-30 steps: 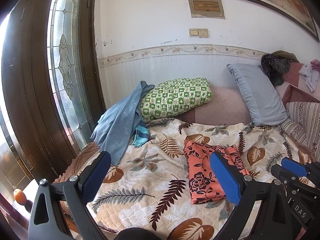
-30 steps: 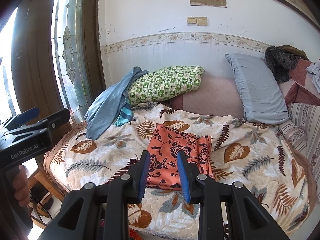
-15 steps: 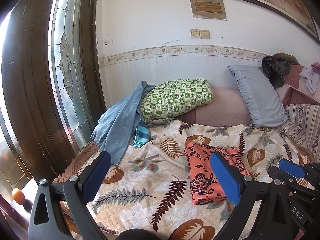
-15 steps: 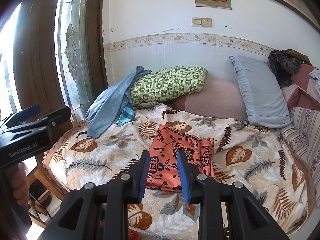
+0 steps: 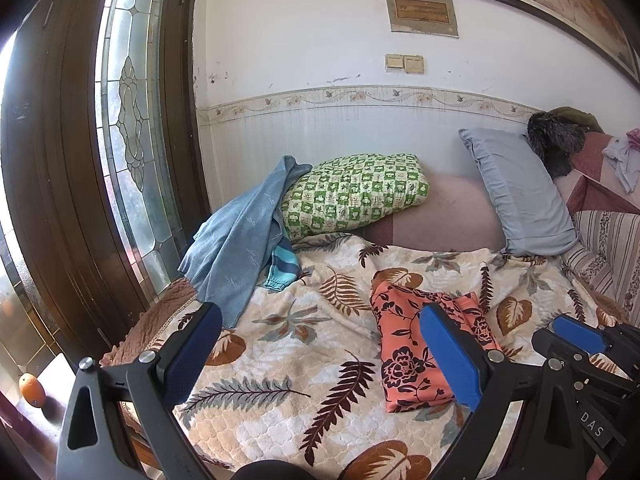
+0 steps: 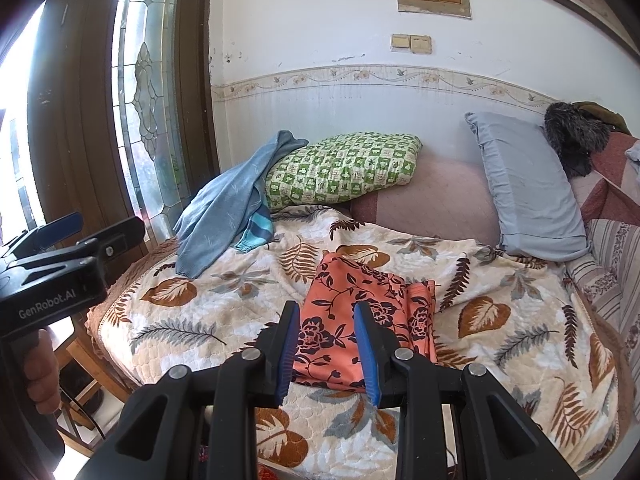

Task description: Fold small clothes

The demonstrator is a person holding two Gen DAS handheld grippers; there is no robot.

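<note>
Hovering short of the bed: both tools are off the fabric and hold nothing. Left tool [image 5: 320, 356] has its jaws spread wide; right tool [image 6: 326, 354] has them narrow, a gap showing between the pads.

Orange floral garment [image 6: 360, 320] lies already folded on the leaf-print blanket [image 6: 500, 320], near the front edge of the bed, just ahead of the right tool.

Risks, my read:
- a narrow right tool coming in low could snag only the top layer and peel the fold open
- the quilted blanket is soft, so a deep pinch may take blanket along with the cloth
- the garment sits near the bed edge, so a drag toward us could pull it off

Count: 1 orange garment, 1 blue cloth [image 5: 236, 248] draped by the door, 1 green checked pillow [image 5: 352, 192], 1 grey pillow [image 5: 516, 196], 2 tools.
</note>
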